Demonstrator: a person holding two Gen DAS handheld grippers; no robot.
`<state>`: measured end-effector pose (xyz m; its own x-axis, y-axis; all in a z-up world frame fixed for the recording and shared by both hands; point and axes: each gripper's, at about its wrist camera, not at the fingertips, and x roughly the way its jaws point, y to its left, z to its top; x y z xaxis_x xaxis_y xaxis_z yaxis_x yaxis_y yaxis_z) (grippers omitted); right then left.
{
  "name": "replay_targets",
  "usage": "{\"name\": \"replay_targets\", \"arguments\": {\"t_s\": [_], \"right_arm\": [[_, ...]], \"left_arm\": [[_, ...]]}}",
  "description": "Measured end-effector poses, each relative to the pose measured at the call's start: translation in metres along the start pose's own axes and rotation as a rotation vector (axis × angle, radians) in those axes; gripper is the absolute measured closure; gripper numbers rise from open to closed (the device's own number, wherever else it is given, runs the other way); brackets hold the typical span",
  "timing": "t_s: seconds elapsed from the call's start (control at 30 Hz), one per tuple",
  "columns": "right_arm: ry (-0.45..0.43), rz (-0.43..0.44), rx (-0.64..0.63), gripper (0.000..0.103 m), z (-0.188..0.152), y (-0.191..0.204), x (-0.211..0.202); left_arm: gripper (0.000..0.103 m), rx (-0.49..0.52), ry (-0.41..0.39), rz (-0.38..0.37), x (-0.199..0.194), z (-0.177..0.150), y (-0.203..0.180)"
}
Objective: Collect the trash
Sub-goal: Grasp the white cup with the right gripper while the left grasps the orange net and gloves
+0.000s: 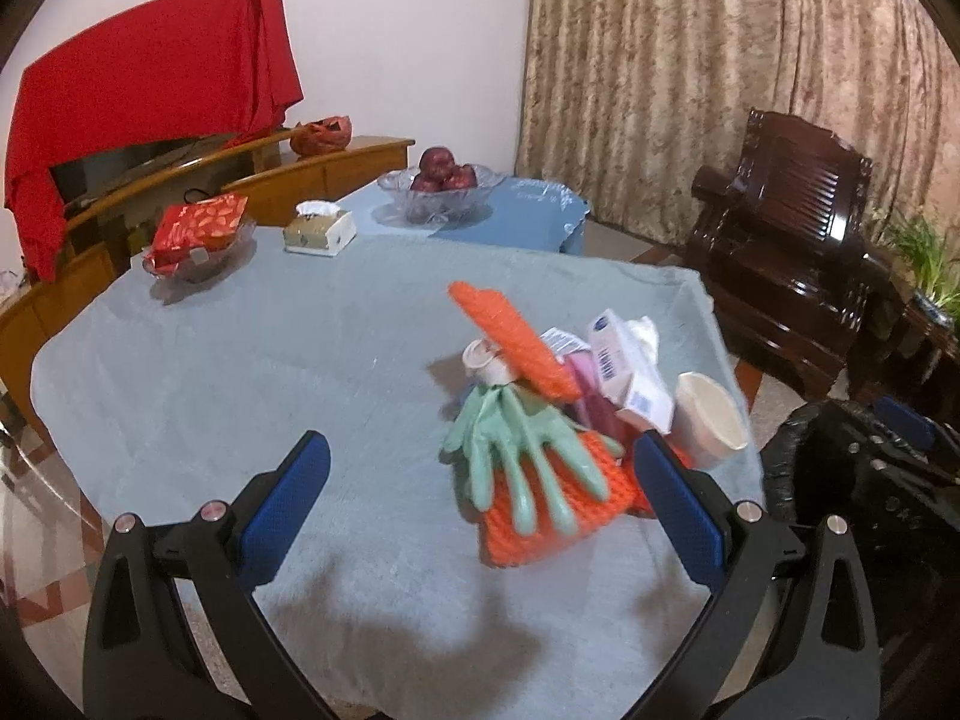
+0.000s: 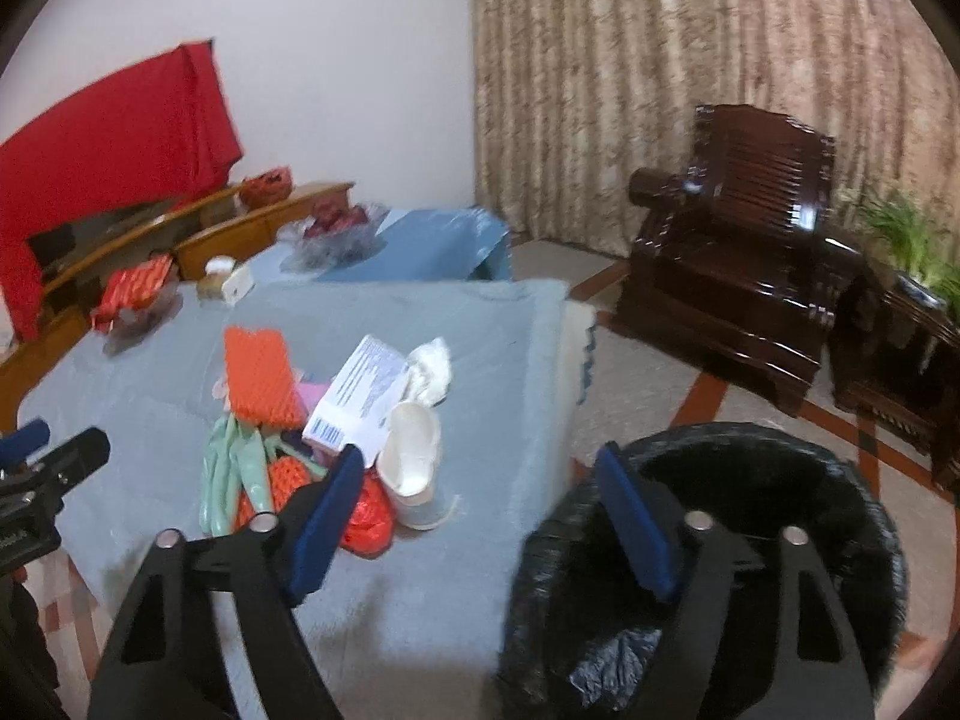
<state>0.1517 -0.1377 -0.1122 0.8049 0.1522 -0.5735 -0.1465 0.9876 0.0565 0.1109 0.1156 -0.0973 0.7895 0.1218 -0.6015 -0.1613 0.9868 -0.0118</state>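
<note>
Both grippers up w/ nothing in them. My left gripper (image 1: 480, 480) stands wide, pads clear of everything; in the left wrist view the trash pile sits center-right of frame, just past the right pad. My right gripper (image 2: 480, 516) is also apart, somewhat narrower, nothing between the pads; in its own view it straddles the table edge, left finger over the pile, right finger over the bin. Pile, all bunched on the blue tablecloth (image 1: 240, 372): green rubber glove (image 1: 516, 456) draped over orange mesh (image 1: 552, 516), second orange mesh piece (image 1: 510, 336) propped up behind, small white box (image 1: 624, 360) w/ barcode, white paper cup (image 1: 708, 420) on its side, crumpled tissue (image 2: 429, 369), some pink stuff underneath, can't tell what. Black-lined bin (image 2: 750, 540) at lower right of the right wrist view, on the floor just beside the table corner. Inside looks like bare liner only, tho part is hidden by my finger. Progress, my read: at or near the start, whole pile left to move. Fruit bowl (image 1: 441, 192), tissue box (image 1: 318, 228), red packet dish (image 1: 198, 240) at upper left look like keepers, not trash.
</note>
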Motion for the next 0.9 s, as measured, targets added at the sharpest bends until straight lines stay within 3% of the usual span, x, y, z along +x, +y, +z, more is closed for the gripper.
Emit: {"name": "replay_targets", "arguments": {"t_s": [0.17,0.43,0.6,0.9], "right_arm": [[0.079,0.046,-0.027,0.044,-0.009,0.015,0.039],[0.141,0.051,-0.038,0.054,-0.017,0.026,0.079],[0.159,0.064,-0.039,0.066,-0.015,0.026,0.095],[0.150,0.082,-0.049,0.088,-0.010,0.024,0.100]], "left_arm": [[0.006,-0.001,0.029,0.013,0.023,-0.002,0.006],[0.012,0.007,0.060,0.004,0.051,-0.004,0.004],[0.019,0.024,0.068,-0.024,0.062,-0.004,-0.004],[0.022,0.015,0.065,-0.033,0.073,0.001,-0.010]]}}
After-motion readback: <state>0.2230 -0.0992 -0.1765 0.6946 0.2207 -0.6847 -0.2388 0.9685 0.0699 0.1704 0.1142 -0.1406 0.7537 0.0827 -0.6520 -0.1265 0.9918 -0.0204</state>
